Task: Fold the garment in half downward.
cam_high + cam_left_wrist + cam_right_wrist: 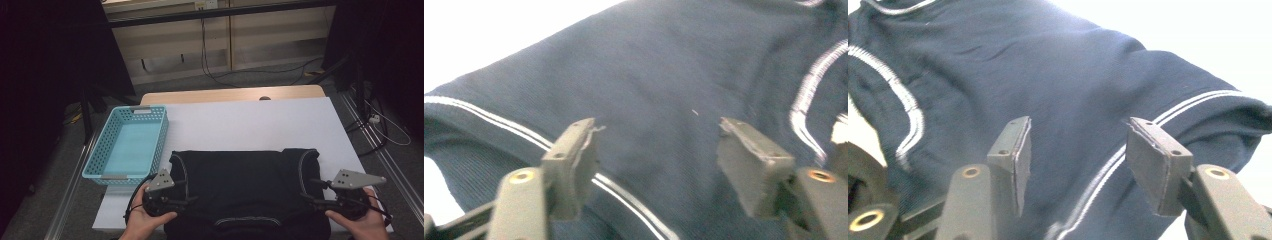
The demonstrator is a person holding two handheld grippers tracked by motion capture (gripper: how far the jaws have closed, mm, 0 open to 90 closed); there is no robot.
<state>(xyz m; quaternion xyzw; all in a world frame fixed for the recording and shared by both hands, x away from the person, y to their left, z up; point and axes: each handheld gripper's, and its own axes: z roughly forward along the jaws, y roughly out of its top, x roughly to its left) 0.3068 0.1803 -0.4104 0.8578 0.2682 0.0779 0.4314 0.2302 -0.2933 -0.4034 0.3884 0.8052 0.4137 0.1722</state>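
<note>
garment: one dark navy knit top [245, 187] with thin white stripe trim, laid flat on the counter [260, 125], reaching from the left tongs across to the right tongs; near hem hangs at the counter's front edge between the two hands.
stripe trim: left gripper view shows a double white stripe [514, 127] running under the left jaw and one curved white seam line off to the right; right gripper view shows a double stripe passing between the jaws and one curved line to the left.
left tongs: [187, 201] released, jaws standing apart above the garment's left edge, fabric in the gap but pads not pressing on it; held in the left hand [145, 220].
right tongs: [307, 192] released, jaws apart over the garment's right edge, fabric below the gap, no pinch; held in the right hand [360, 222].
tongs count: two, one per hand, each with a grey three-cornered plate on top.
basket: one light blue perforated plastic basket [160, 137], beyond the left tongs and a little to their left, just beside the garment's far left corner.
counter: one, white sheet on top, wood edge showing at the far side.
writing: no readable text or brand on garment, basket or tongs.
</note>
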